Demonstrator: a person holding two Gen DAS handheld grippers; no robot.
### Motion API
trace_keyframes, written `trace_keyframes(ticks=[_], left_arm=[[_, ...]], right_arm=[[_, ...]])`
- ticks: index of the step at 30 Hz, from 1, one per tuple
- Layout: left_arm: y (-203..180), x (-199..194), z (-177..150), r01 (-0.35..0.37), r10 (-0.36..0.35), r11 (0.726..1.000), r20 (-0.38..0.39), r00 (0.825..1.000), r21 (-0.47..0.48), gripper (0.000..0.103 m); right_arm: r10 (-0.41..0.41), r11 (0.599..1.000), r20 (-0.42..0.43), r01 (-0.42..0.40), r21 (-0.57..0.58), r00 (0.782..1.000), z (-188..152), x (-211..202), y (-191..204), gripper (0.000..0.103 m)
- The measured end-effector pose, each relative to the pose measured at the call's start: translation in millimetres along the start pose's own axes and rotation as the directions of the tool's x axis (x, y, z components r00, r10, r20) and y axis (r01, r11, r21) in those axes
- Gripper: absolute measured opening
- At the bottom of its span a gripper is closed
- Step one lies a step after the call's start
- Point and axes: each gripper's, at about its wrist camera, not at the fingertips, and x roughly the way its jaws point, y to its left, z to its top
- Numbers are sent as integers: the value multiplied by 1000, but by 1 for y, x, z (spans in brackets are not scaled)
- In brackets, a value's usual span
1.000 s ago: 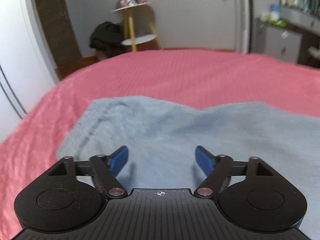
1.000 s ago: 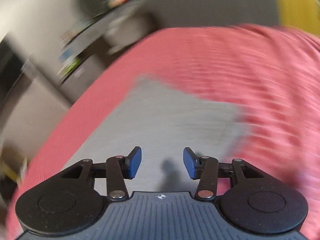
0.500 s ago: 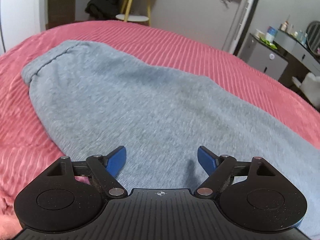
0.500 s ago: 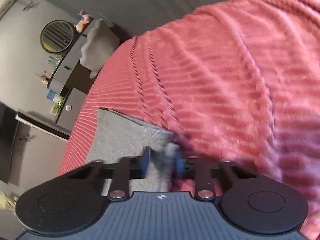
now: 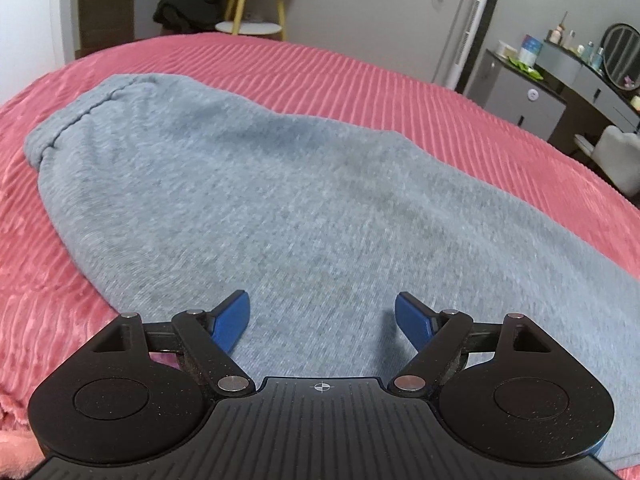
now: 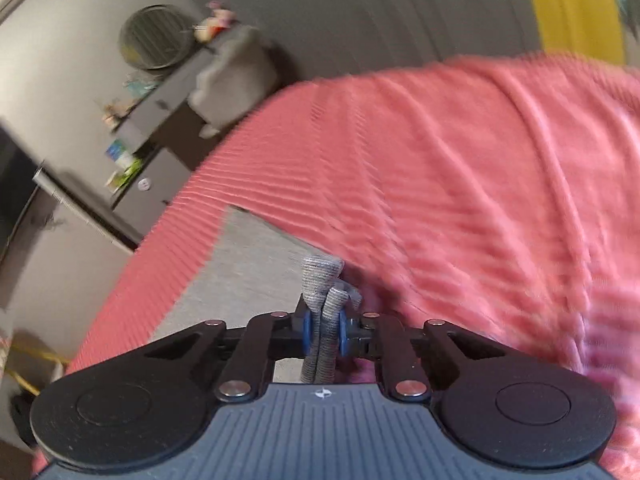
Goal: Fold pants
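Note:
Grey pants (image 5: pixel 256 200) lie flat on the pink ribbed bedspread (image 5: pixel 380 80), waistband at the far left. My left gripper (image 5: pixel 322 318) is open and empty, low over the middle of the pants. In the right wrist view, my right gripper (image 6: pixel 325 332) is shut on a bunched corner of the grey pants (image 6: pixel 320 280), lifted off the bed; the rest of the cloth (image 6: pixel 256 264) lies flat behind it. This view is blurred.
A yellow-legged stool (image 5: pixel 256 20) and dark clothes (image 5: pixel 188 4) stand beyond the bed's far edge. A grey dresser (image 5: pixel 532 96) with bottles and a round mirror stands at the right. The bed edge (image 6: pixel 132 280) drops off left of the right gripper.
My right gripper closed on the pants' corner and raised it. My left gripper swung from the waistband end to over the pants' middle and stays open.

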Motion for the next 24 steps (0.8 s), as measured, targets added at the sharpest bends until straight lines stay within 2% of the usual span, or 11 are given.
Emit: trace_keyframes(ticks=[3, 7, 10, 12, 13, 15, 18, 19, 21, 23, 24], left_arm=[[-1, -1, -1, 15, -15, 1000, 3, 1000, 2, 85], [-1, -4, -1, 33, -33, 999, 8, 999, 6, 85], [-2, -7, -3, 55, -55, 998, 11, 998, 18, 85], [-2, -7, -3, 67, -67, 997, 3, 998, 27, 85], [-2, -7, -3, 73, -73, 997, 1, 997, 30, 85], [-3, -8, -4, 92, -92, 995, 1, 996, 37, 85], [-8, -10, -3, 146, -146, 987, -7, 989, 62, 85], [-12, -11, -3, 176, -175, 982, -16, 984, 74, 85], [-28, -11, -3, 260, -255, 961, -66, 965, 92, 84], [-46, -10, -4, 352, -340, 931, -124, 932, 93, 83], [-57, -9, -4, 405, -389, 909, -154, 908, 95, 83]], right_arm=[[129, 949, 19, -118, -293, 991, -15, -28, 82, 11], [345, 757, -166, -378, -533, 924, -87, -53, 186, 11], [376, 654, -304, -483, -582, 876, -153, -49, 229, 12], [367, 642, -398, -539, -545, 841, -194, -35, 243, 17], [355, 640, -440, -558, -529, 825, -206, -29, 245, 26], [314, 674, -532, -579, -459, 786, -221, -20, 244, 34], [418, 739, -485, -598, -311, 768, -198, -25, 218, 45], [429, 781, -452, -572, -249, 782, -185, -23, 203, 56], [383, 867, -405, -474, -151, 830, -165, -12, 172, 59], [226, 932, -376, -312, -185, 899, -158, -1, 150, 50], [239, 952, -372, -291, -89, 897, -154, 4, 131, 36]])
